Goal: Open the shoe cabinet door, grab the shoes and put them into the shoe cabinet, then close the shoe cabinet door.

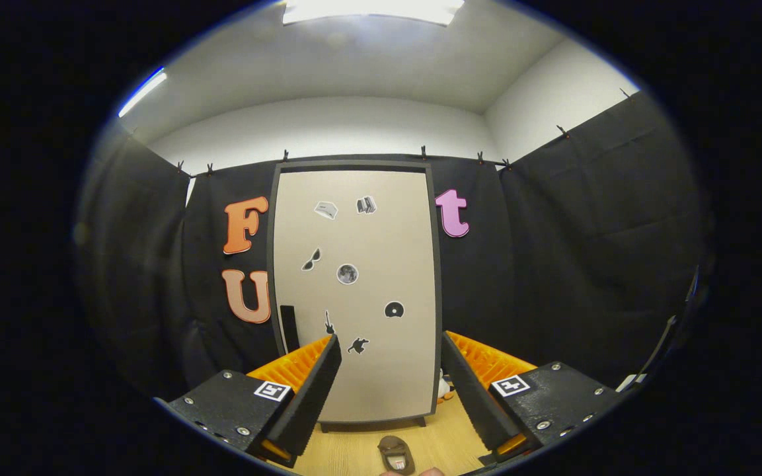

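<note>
While the shoe cabinet door point(354, 291) is shut, opening comes first. Going left to right: dark handle strip point(288, 328) low on the door's left edge, just beyond the left finger; aim there, hook and swing outward. Gripper point(390, 377) jaws wide apart, empty. Brown shoe point(396, 454) lies on the wooden floor point(347, 449) between the fingers; something small peeks at the door's right foot.

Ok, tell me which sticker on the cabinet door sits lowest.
The small dark animal-shaped sticker, lowest on the shoe cabinet door, just beside one finger of the open gripper. The other stickers all sit higher.
</note>
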`<state>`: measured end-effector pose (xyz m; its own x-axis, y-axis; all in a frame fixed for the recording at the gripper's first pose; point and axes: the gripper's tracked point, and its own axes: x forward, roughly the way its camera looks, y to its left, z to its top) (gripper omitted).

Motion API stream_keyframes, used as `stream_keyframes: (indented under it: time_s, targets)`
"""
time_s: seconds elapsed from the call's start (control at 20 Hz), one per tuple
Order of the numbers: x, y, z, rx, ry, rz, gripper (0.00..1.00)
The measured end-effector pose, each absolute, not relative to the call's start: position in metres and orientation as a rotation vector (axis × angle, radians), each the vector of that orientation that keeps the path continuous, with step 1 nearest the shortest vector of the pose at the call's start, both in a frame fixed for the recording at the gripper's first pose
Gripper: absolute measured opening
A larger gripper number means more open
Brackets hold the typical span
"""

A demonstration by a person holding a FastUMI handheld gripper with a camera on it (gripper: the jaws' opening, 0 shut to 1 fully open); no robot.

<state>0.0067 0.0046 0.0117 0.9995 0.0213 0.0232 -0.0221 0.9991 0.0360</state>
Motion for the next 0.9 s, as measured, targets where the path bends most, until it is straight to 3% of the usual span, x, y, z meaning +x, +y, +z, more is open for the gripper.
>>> stream_keyframes:
  time_s: [0.9]
  targets:
    - [0.067, 0.106, -0.031, 0.048, 0.035, 0.095, 0.95]
